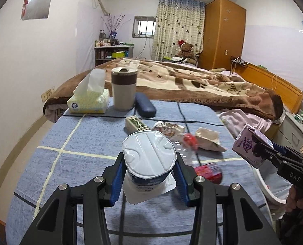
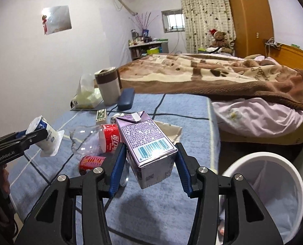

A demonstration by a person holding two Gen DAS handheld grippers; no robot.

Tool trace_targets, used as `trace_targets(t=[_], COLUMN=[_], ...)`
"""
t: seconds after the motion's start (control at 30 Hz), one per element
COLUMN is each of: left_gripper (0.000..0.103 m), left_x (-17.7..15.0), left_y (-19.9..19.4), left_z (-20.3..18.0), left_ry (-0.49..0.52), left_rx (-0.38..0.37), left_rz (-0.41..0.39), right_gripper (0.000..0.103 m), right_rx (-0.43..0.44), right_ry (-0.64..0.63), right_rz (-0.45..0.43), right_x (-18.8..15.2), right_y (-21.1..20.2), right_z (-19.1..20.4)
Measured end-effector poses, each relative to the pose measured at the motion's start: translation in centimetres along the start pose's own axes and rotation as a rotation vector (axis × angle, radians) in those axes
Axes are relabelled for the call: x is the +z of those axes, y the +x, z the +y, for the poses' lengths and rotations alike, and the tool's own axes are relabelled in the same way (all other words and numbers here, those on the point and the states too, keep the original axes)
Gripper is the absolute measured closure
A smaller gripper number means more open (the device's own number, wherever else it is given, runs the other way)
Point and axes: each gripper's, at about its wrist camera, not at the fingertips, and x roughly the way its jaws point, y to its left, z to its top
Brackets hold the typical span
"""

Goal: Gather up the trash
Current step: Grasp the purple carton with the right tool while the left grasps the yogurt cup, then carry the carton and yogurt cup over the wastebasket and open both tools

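Leftmost, the left gripper [image 2: 41, 135], marked "GenRobot.AI", has its fingers clamped on a white yogurt cup [image 1: 149, 157] with a sealed foil lid and blue label, held above the blue bench [image 1: 86, 138]. Rightward, the right gripper [image 2: 149, 163] pinches a purple milk carton [image 2: 149, 143], "SIG" and barcode showing, beside the white bin [image 2: 274, 159].

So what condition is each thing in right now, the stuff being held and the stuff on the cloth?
Left tool: shut on white yogurt cup, lifted, foil lid sealed.
Right tool: shut on purple drink carton, lifted, tilted.
Clear plastic cola bottle: lying on its side.
Red can: lying on its side.
White bin: open, lined.
Tissue box: open, tissue sticking up.
Beige lidded cup: upright.
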Motion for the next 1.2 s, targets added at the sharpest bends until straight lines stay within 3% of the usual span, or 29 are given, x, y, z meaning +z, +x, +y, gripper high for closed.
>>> trace_targets(t=[0.63,1.2], left_gripper=[0.057,0.057], left_x=[-0.6,-1.8], left_y=[-3.3,-2.8], left_z=[-9.7,-19.4], left_ry=[0.097,0.203], left_rx=[-0.15,-0.293], left_rz=[-0.041,-0.018], right_gripper=[0.054,0.054], right_rx=[-0.149,-0.281], right_ry=[0.096,0.181], right_rz=[-0.105,-0.102], right_x=[-1.5,-4.1], right_y=[-6.6,-9.9], right_z=[-4.5,-9.6])
